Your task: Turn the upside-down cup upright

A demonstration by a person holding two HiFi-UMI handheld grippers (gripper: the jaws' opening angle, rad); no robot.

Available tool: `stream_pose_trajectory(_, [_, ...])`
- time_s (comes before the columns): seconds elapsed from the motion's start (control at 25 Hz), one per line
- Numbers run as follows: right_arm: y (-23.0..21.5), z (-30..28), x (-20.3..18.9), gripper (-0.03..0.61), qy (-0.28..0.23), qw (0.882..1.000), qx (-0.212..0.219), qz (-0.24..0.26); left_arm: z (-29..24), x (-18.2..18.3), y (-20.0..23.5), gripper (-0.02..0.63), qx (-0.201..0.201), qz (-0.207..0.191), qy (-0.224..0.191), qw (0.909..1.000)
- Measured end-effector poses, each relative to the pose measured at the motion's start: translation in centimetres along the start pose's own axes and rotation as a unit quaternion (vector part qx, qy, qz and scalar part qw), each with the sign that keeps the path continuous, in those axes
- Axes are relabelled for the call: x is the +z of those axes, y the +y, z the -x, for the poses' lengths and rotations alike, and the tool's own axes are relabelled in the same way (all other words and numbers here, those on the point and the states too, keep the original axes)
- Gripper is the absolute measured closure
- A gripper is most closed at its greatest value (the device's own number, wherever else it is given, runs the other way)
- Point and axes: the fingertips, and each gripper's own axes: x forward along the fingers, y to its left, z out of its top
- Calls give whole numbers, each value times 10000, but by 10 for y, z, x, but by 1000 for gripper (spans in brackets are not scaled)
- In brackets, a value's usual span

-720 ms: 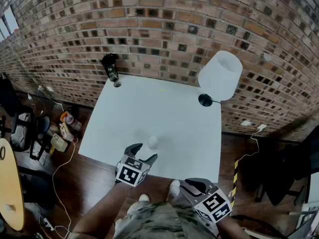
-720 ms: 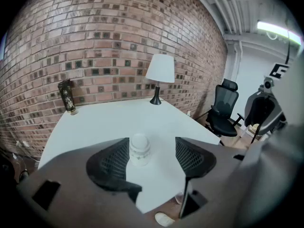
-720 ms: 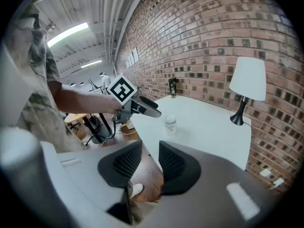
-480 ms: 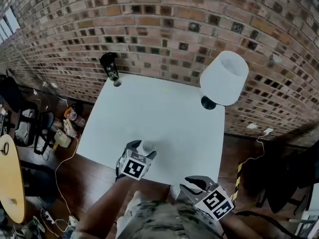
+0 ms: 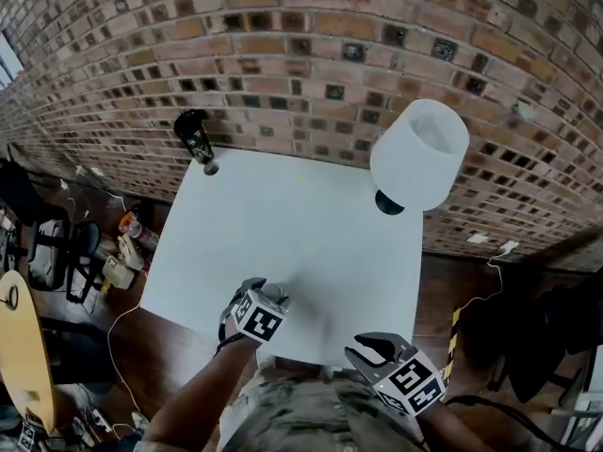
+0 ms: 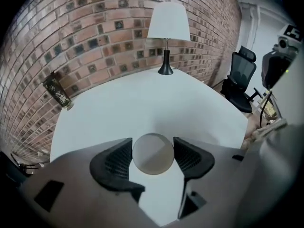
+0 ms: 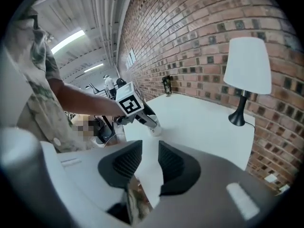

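Note:
A small pale cup [image 6: 153, 154] sits between the jaws of my left gripper [image 6: 153, 151], which is shut on it; its round end faces the camera. The right gripper view shows the white cup [image 7: 155, 129] low at the table [image 7: 199, 122] near its front edge, under the left gripper [image 7: 148, 122]. In the head view the left gripper [image 5: 268, 293] covers most of the cup. My right gripper [image 5: 367, 350] hangs off the table's front edge, near the person's body. Its jaws [image 7: 148, 158] stand a narrow gap apart with nothing between them.
On the white table [image 5: 283, 215] stands a lamp [image 5: 418, 153] with a white shade and black base at the back right. A dark bottle-like object [image 5: 192, 136] is at the back left corner. A brick wall runs behind; an office chair [image 6: 241, 80] stands to the right.
My left gripper was open just short of the cup; it has moved forward and shut on it. The right gripper has hardly moved.

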Motion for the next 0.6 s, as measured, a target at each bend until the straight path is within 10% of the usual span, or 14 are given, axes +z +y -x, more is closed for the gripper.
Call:
stream_pose_trajectory(0.32, [10, -27, 19, 472, 56, 10000, -71, 13, 14, 14, 18, 341, -798, 961, -1025, 9868])
stream_pose_trajectory(0.6, [25, -48, 36, 472, 211, 9996, -171, 61, 21, 9, 54, 342, -2030, 2775, -2045, 9165])
